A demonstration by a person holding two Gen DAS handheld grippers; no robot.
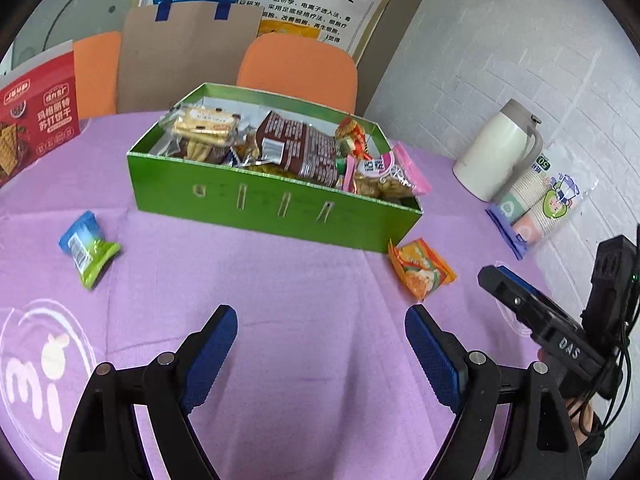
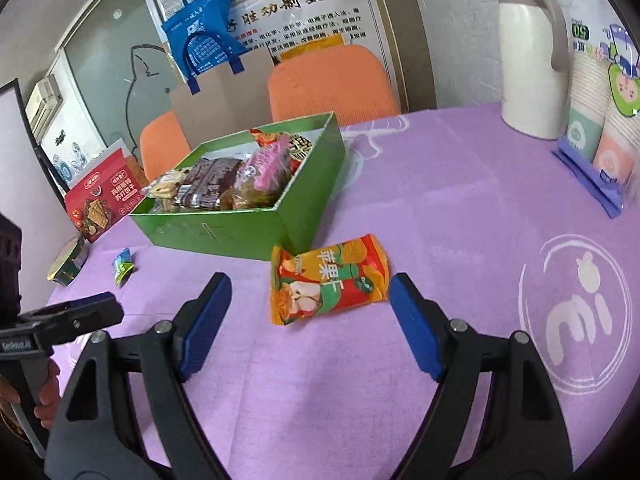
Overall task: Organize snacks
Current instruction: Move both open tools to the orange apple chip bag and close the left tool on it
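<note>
A green box [image 1: 272,208] full of wrapped snacks stands mid-table. Left of it lies a blue-and-green packet [image 1: 88,250], loose on the purple cloth. My left gripper [image 1: 320,320] hovers open over bare cloth in front of the box, holding nothing. An orange apple-chip packet [image 2: 332,278] lies flat by the green box's [image 2: 224,232] near right corner. My right gripper [image 2: 311,284] is open, its blue pads either side of that packet's near end and not pressing it. The same orange packet [image 1: 422,272] shows in the left wrist view, with a right gripper finger [image 1: 520,296] beside it.
A red cracker box [image 2: 102,200] and a small green tin [image 2: 70,262] sit at the table's left edge. A white thermos [image 2: 532,56] and a sleeve of paper cups [image 2: 600,132] stand at the right. Orange chairs [image 1: 298,68] and a paper bag [image 1: 180,52] are behind.
</note>
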